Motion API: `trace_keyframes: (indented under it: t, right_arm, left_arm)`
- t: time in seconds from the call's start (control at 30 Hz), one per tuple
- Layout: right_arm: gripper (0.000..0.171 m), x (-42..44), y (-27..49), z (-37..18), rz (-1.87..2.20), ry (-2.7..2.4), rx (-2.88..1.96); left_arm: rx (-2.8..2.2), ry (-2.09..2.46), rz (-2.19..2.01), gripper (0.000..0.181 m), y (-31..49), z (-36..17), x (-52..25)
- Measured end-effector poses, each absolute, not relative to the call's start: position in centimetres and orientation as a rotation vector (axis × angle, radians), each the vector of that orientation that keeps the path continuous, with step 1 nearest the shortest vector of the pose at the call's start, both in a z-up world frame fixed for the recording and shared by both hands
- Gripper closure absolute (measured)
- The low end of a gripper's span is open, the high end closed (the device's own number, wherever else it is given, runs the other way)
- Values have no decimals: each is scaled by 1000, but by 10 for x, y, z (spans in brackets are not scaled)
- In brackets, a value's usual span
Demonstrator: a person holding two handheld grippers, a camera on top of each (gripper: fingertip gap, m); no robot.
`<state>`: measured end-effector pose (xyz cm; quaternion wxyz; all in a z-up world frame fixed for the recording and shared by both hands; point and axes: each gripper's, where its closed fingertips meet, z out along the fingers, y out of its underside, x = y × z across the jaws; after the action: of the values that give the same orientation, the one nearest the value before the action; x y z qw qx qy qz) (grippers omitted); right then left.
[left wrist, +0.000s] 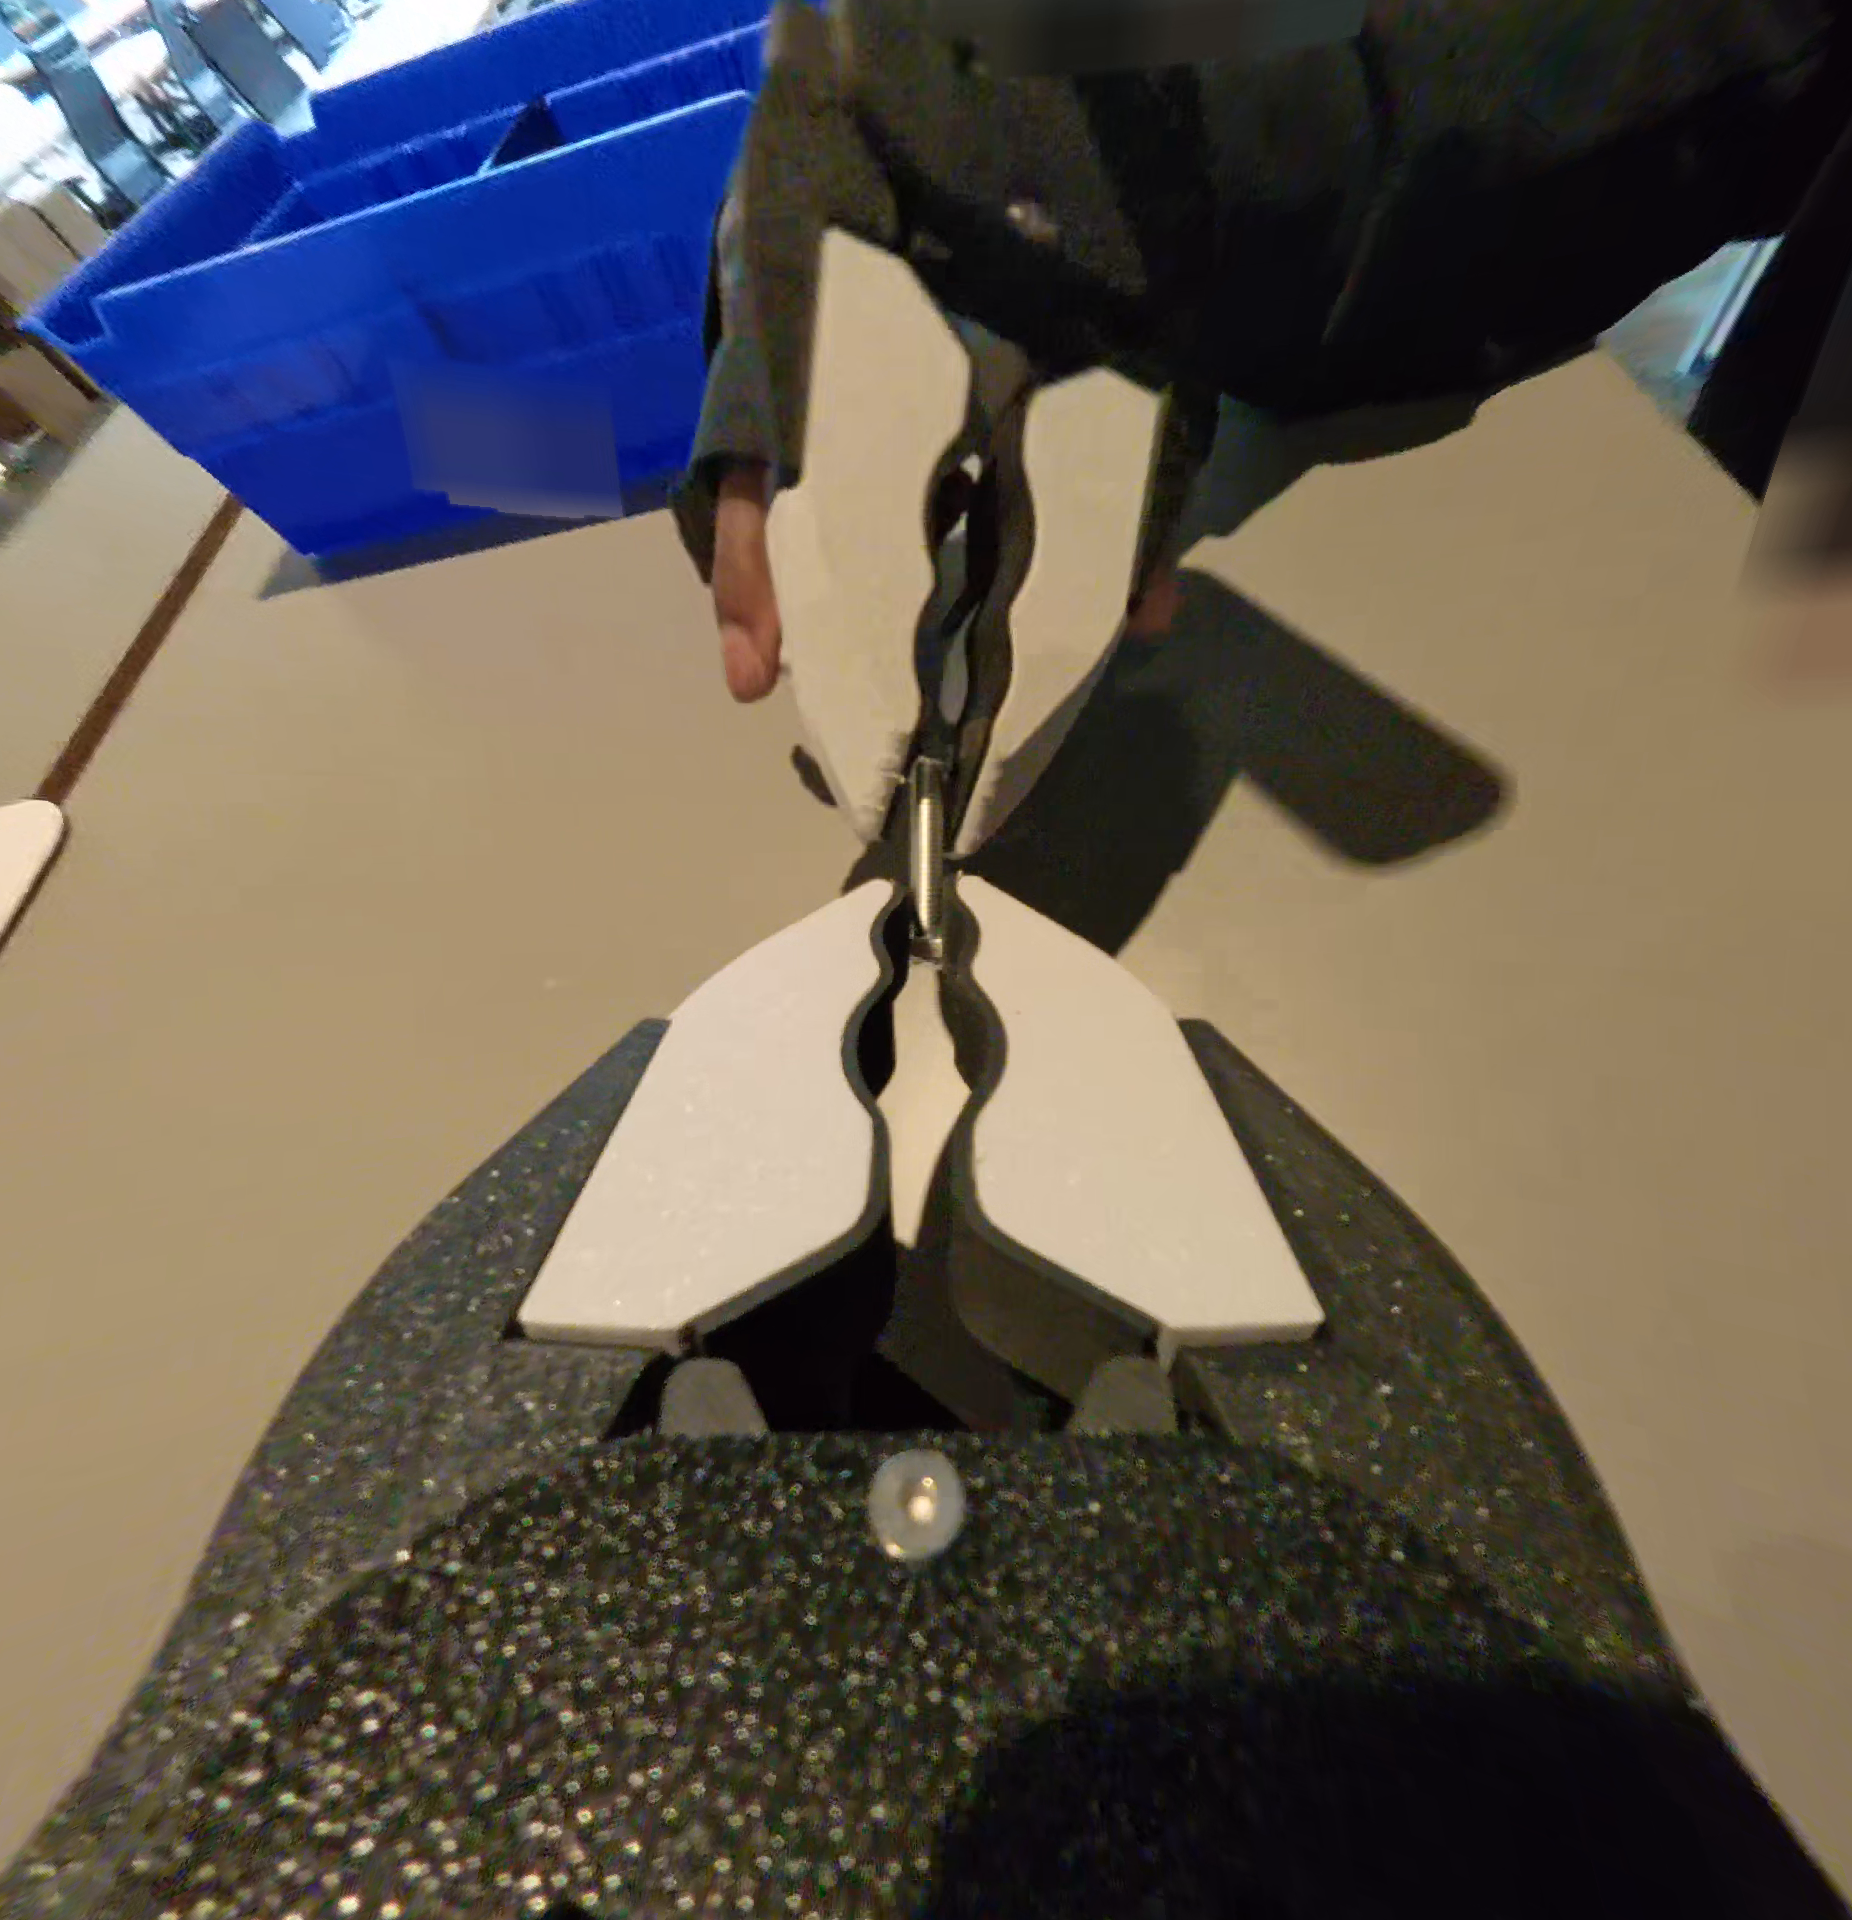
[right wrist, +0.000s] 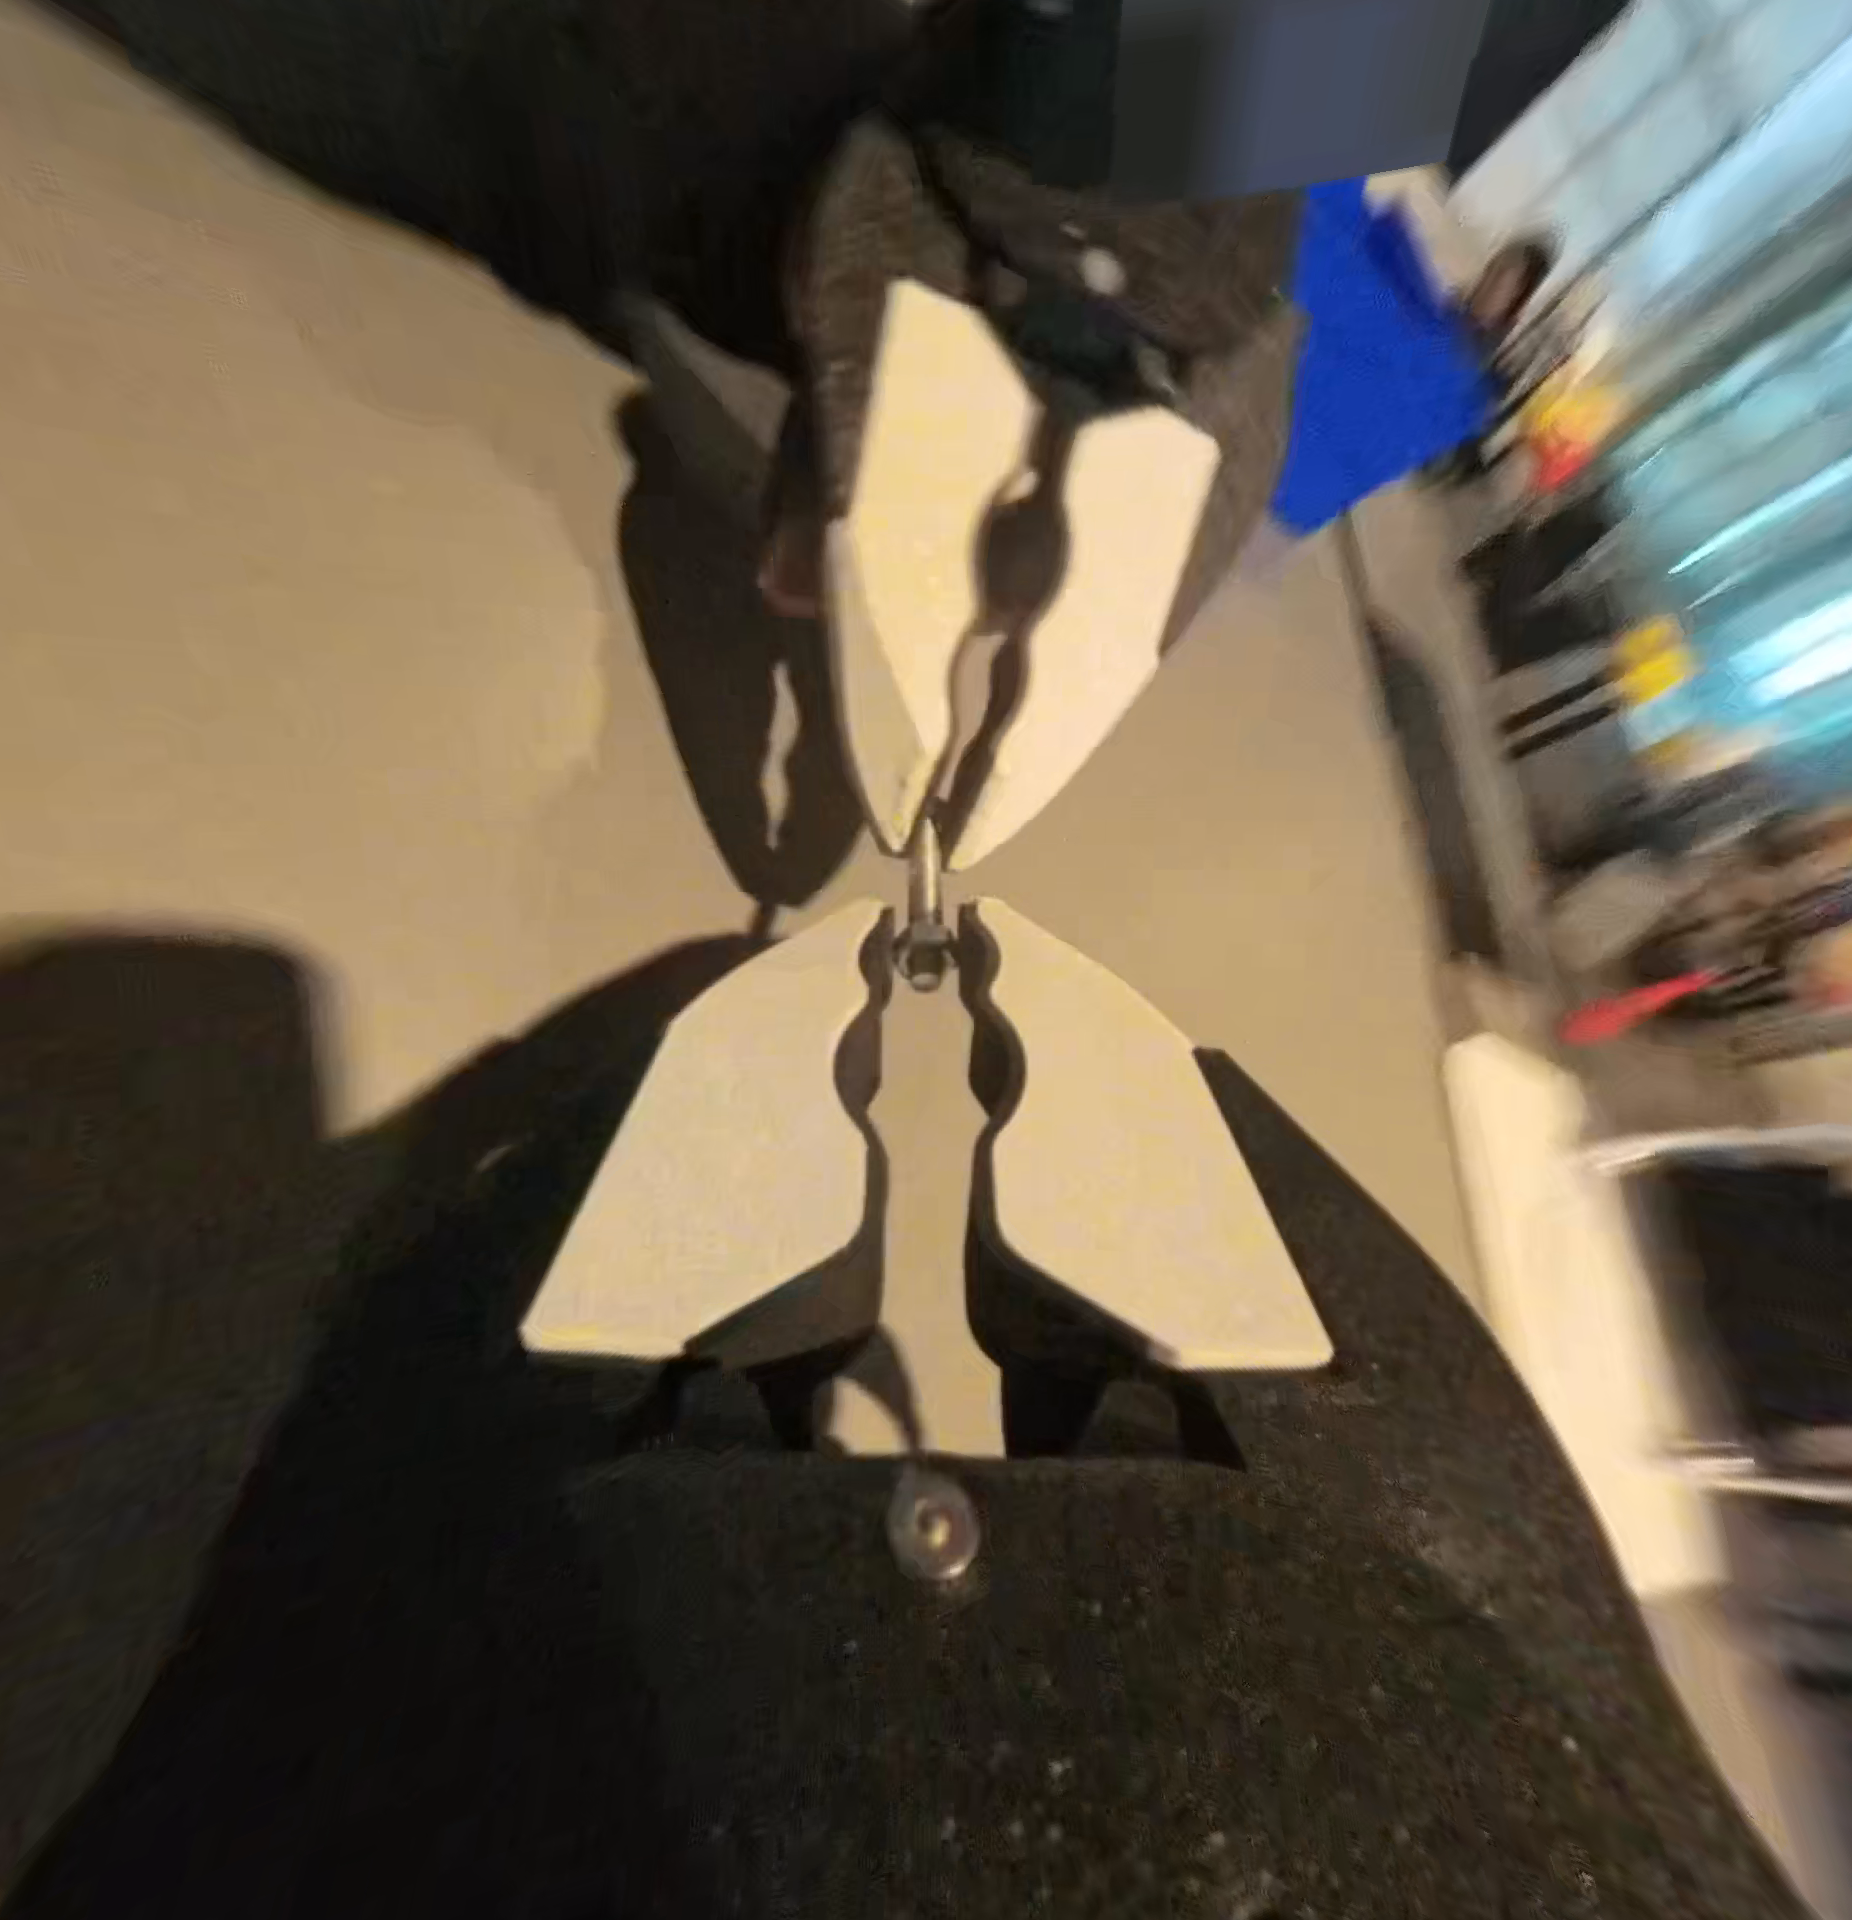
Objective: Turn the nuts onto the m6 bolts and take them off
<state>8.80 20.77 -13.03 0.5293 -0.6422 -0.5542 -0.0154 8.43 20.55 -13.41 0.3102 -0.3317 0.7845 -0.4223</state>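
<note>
A beige table (left wrist: pixel 330 935) is filling most of both views, its bare top running under both tools. At its far left side blue plastic bins (left wrist: pixel 402 312) are sitting in a group, and in the right wrist view one bin is showing as a blurred blue patch (right wrist: pixel 1358 384) near the upper right. A dark flat mat (left wrist: pixel 1317 717) is lying on the table beyond the tool tips, and a white board edge (left wrist: pixel 2 883) is peeking in at the left border.

A person's dark sleeve (left wrist: pixel 1265 187) is reaching in from above, with a finger (left wrist: pixel 750 623) showing beside the far tool.

The left gripper (left wrist: pixel 922 920) is pointing forward with its white fingers (left wrist: pixel 756 1132) drawn close together and clamped on the near end of a bolt (left wrist: pixel 924 852). The right gripper (left wrist: pixel 927 790) is meeting it tip to tip from the opposite side, its fingers closed on the far end.

In the right wrist view, which is blurred by motion, the right gripper (right wrist: pixel 924 951) is pinching a small metal nut (right wrist: pixel 922 956) between its tips, and the bolt shaft (right wrist: pixel 927 868) is running from there into the tips of the left gripper (right wrist: pixel 927 831) opposite. The bolt is hanging in the air above the table, bridging the two tools, with the nut sitting at the right gripper's end of it.
</note>
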Motion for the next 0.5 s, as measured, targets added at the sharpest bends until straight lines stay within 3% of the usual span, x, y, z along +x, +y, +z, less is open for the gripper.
trace_keyframes:
  t: [0.1, 0.17, 0.23, 0.33, 0.5]
  right_arm:
    - [156, 89, 209, -129, -78, -1301, -1514]
    - [133, 92, 212, -127, 126, -1151, -1660]
    - [124, 95, 214, -125, 337, -1006, -1787]
    - [127, 92, 213, -119, 562, -873, -1838]
    - [155, 87, 211, -122, 446, -983, -1804]
  left_arm:
    - [-866, 2055, -1093, 176, 208, -133, 86]
    - [-847, 2025, -1081, 176, 210, -128, 87]
    - [-831, 1999, -1055, 176, 214, -125, 88]
    - [-824, 1987, -1024, 176, 217, -124, 88]
    - [-836, 2027, -1041, 176, 212, -128, 86]
